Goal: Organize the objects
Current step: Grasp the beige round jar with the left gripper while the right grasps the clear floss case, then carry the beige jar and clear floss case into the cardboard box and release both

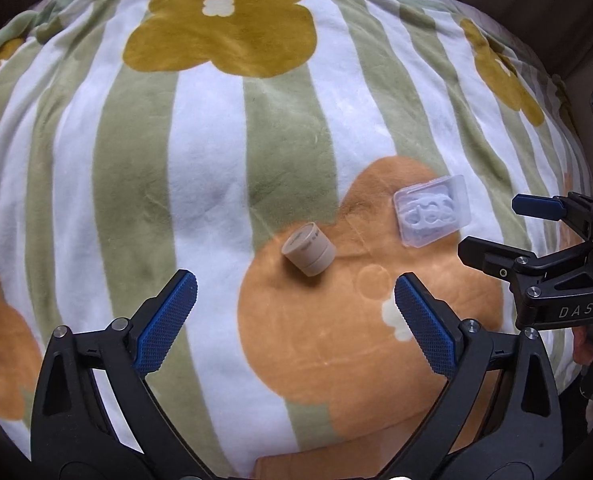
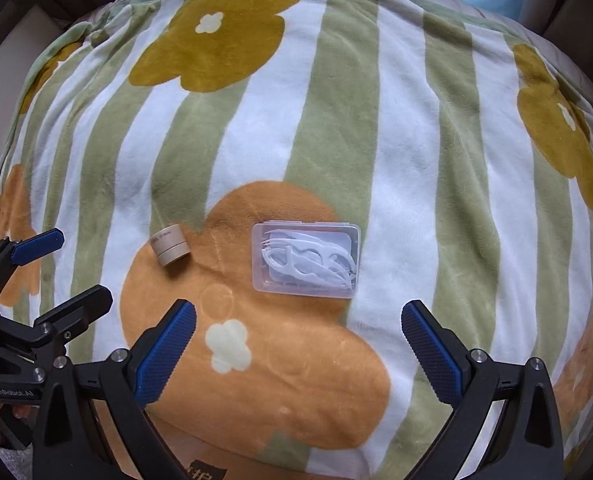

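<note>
- Left wrist view, lower left to lower right: the left gripper (image 1: 294, 320) has its jaws spread wide with nothing between them, its blue ribbed pads (image 1: 166, 322) hanging over the blanket (image 1: 212, 152), a plush cloth striped green and white with mustard and orange flowers.
- Just above the gap between those pads, a little right of centre, a small beige cylindrical container (image 1: 308, 254) lies tipped on the edge of an orange flower, clear of both pads.
- Further right, a clear plastic box of floss picks (image 1: 432, 210) lies flat on the same orange flower, near the cylinder but apart from it.
- At the right edge the right gripper (image 1: 492, 228) comes in from the side, jaws parted and empty.
- Right wrist view, left edge: the left gripper (image 2: 72, 268) shows, open.
- Centre left: the beige cylinder (image 2: 170, 248); just right of centre, the floss pick box (image 2: 306, 258), lid closed, white picks visible inside.
- Bottom: the right gripper (image 2: 298, 346) stands wide open below the box, holding nothing; the box sits above the gap and touches neither pad.
</note>
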A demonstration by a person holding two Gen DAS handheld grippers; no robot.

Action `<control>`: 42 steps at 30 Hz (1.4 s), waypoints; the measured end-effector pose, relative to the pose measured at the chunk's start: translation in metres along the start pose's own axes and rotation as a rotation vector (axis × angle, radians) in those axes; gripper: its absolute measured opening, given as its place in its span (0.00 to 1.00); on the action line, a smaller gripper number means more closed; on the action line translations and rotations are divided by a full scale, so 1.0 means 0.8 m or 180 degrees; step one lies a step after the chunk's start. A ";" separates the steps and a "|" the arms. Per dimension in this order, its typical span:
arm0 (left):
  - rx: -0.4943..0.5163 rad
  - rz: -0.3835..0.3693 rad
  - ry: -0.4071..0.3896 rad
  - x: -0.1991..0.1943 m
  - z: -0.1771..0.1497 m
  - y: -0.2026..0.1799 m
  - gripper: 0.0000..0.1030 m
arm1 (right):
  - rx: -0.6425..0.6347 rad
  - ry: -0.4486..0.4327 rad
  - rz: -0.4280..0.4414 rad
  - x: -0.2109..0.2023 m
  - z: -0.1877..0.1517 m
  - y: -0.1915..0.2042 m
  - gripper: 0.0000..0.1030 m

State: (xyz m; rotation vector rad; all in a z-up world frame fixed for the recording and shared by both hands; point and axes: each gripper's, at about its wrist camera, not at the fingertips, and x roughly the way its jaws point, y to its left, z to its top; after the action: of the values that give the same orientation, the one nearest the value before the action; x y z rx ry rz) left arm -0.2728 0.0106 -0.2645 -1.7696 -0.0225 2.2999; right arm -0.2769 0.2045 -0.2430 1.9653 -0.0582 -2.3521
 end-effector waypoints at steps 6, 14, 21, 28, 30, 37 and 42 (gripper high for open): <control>-0.0101 -0.0084 0.0158 0.046 0.008 0.009 0.92 | 0.0106 0.0136 0.0013 0.040 0.011 -0.004 0.99; -0.0443 -0.0285 0.0248 0.079 0.016 0.019 0.85 | 0.0201 0.0196 -0.0033 0.065 0.023 -0.012 0.99; -0.0680 -0.0395 0.0374 0.105 0.019 0.027 0.68 | 0.0112 0.0236 -0.0073 0.080 0.025 -0.012 0.99; -0.0765 -0.0354 0.0435 0.119 0.020 0.026 0.43 | -0.0035 0.0183 -0.0121 0.083 0.022 -0.004 0.81; -0.0786 -0.0339 0.0439 0.120 0.021 0.028 0.38 | -0.0095 0.0173 -0.0175 0.083 0.022 -0.002 0.76; -0.0820 -0.0388 0.0418 0.113 0.019 0.031 0.38 | -0.0076 0.0147 -0.0156 0.077 0.019 -0.007 0.75; -0.0834 -0.0423 0.0357 0.097 0.022 0.033 0.38 | -0.0020 0.0122 -0.0131 0.066 0.018 -0.013 0.75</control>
State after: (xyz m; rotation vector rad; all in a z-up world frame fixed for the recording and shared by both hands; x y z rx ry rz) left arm -0.3131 0.0028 -0.3374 -1.9516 -0.4267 2.1816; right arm -0.3010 0.2098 -0.2930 2.0270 -0.0082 -2.3353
